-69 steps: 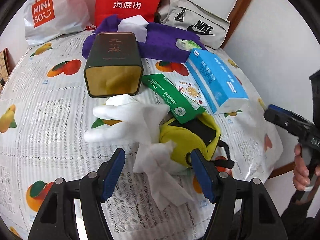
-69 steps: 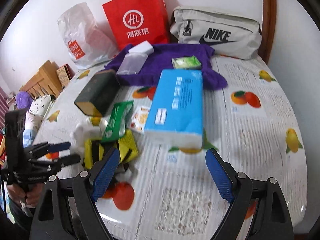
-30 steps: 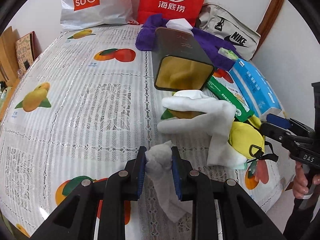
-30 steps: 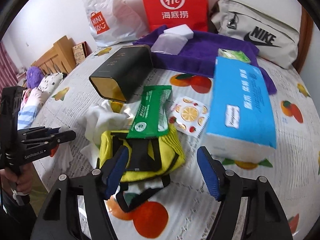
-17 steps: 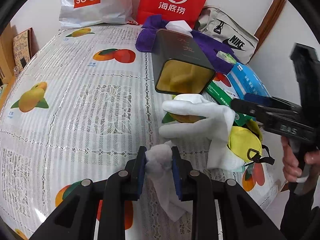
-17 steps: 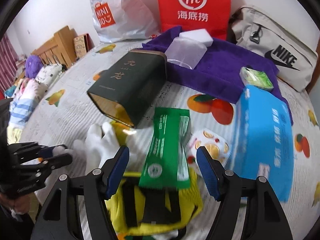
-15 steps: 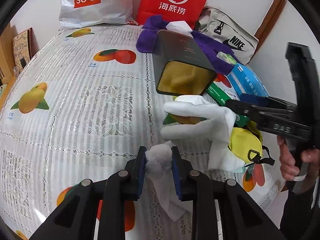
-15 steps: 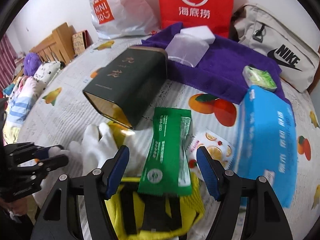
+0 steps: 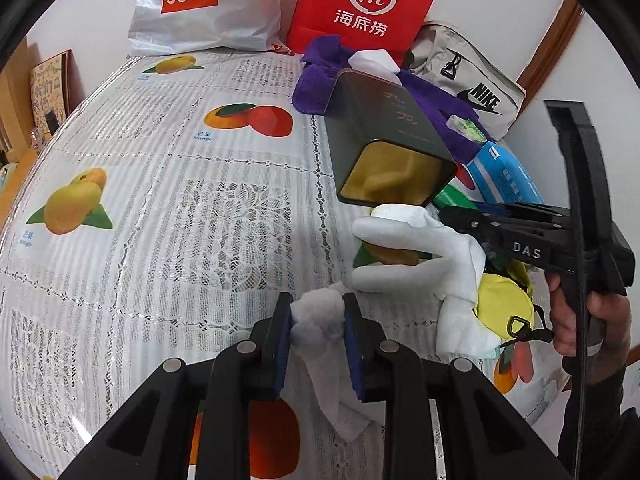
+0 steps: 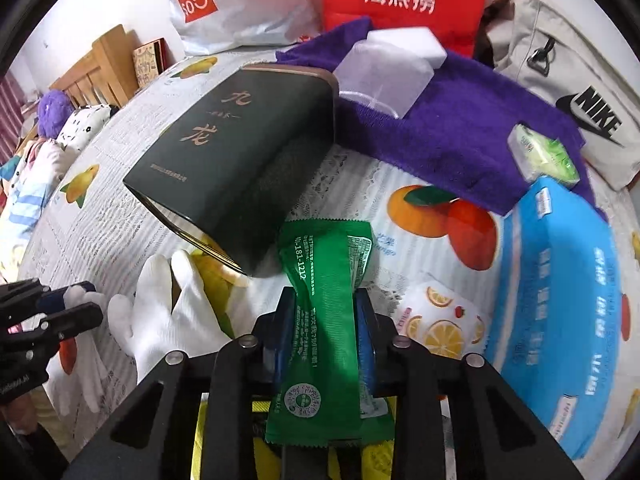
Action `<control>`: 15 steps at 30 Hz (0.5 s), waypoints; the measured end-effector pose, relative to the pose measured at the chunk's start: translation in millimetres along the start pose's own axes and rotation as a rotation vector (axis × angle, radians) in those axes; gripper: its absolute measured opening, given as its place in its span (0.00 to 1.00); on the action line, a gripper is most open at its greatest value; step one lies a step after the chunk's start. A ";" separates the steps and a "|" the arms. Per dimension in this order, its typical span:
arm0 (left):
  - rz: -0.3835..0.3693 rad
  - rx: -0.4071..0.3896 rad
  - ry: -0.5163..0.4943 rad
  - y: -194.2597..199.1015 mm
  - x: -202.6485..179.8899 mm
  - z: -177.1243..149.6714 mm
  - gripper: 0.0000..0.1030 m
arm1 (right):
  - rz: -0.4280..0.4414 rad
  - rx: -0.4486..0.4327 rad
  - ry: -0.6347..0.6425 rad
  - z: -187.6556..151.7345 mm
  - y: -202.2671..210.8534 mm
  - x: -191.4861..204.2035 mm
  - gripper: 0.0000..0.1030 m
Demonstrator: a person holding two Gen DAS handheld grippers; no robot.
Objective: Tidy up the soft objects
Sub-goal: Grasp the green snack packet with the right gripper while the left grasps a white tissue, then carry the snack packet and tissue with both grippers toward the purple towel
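Note:
My left gripper is shut on a crumpled white tissue whose tail hangs onto the fruit-print tablecloth. My right gripper has its jaws closing on a green packet; the blue pads press its middle into a narrow waist. A white glove lies between the two grippers, in front of a dark green tin that lies on its side. A yellow pouch sits under the right gripper. In the left wrist view the right gripper reaches in from the right, held by a hand.
A blue tissue pack and a fruit-slice wipe packet lie right of the green packet. Behind are a purple towel with a clear box, a small green pack, a Nike bag, a red bag and a Miniso bag.
The right gripper came forward over the yellow pouch and its jaws closed from wide apart onto the green packet. The left gripper stayed put, still holding the tissue.

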State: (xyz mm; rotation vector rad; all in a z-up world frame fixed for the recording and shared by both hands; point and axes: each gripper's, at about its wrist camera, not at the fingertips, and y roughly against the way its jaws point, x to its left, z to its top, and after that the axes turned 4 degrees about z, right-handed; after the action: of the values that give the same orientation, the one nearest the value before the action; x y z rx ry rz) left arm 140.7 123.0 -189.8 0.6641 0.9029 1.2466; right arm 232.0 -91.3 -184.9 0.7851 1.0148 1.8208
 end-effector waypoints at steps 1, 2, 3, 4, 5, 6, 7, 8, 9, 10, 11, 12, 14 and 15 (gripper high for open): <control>0.002 0.000 0.000 0.1 -0.4 -0.4 0.23 | -0.005 -0.008 0.001 -1.9 4.7 -0.4 0.27; 0.004 -0.001 0.000 0.2 -0.7 -0.5 0.23 | -0.001 -0.014 -0.002 -4.1 9.7 -1.3 0.27; 0.004 0.000 0.000 0.5 -1.4 -0.7 0.23 | 0.003 -0.022 -0.007 -5.8 15.1 -2.0 0.27; 0.003 0.002 0.000 0.9 -2.2 -1.1 0.23 | 0.003 -0.030 -0.013 -6.9 19.8 -2.0 0.27; 0.003 0.003 0.002 1.4 -2.6 -1.6 0.23 | -0.002 -0.038 -0.019 -9.3 26.3 -2.0 0.27; 0.006 0.007 0.006 1.7 -3.6 -2.4 0.23 | -0.005 -0.046 -0.022 -11.2 31.7 -2.4 0.27; 0.006 0.009 0.009 2.1 -4.4 -3.1 0.23 | -0.006 -0.057 -0.022 -13.6 37.7 -2.9 0.27; 0.003 0.011 0.013 2.8 -5.5 -3.7 0.23 | -0.009 -0.071 -0.022 -18.7 47.0 -3.4 0.27; -0.005 0.012 0.016 4.0 -7.0 -4.7 0.23 | -0.011 -0.081 -0.025 -22.8 54.1 -4.1 0.27; -0.013 0.013 0.020 5.5 -9.0 -5.5 0.23 | -0.012 -0.093 -0.031 -27.6 62.3 -5.4 0.27; -0.021 0.012 0.022 7.4 -12.0 -6.3 0.23 | -0.010 -0.103 -0.037 -32.3 69.6 -6.9 0.27; -0.026 0.009 0.020 9.3 -15.3 -7.1 0.23 | -0.009 -0.112 -0.042 -36.8 75.3 -8.7 0.27; -0.027 0.006 0.015 12.4 -20.9 -8.2 0.23 | -0.008 -0.126 -0.049 -49.5 88.2 -13.4 0.27; -0.031 0.001 0.012 14.8 -25.1 -8.8 0.23 | -0.010 -0.129 -0.053 -55.2 92.3 -15.5 0.27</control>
State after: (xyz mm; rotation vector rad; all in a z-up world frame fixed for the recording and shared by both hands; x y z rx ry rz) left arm 123.9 101.2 -176.5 0.6419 0.9209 1.2242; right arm 157.0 -148.6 -131.1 0.7439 0.8567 1.8283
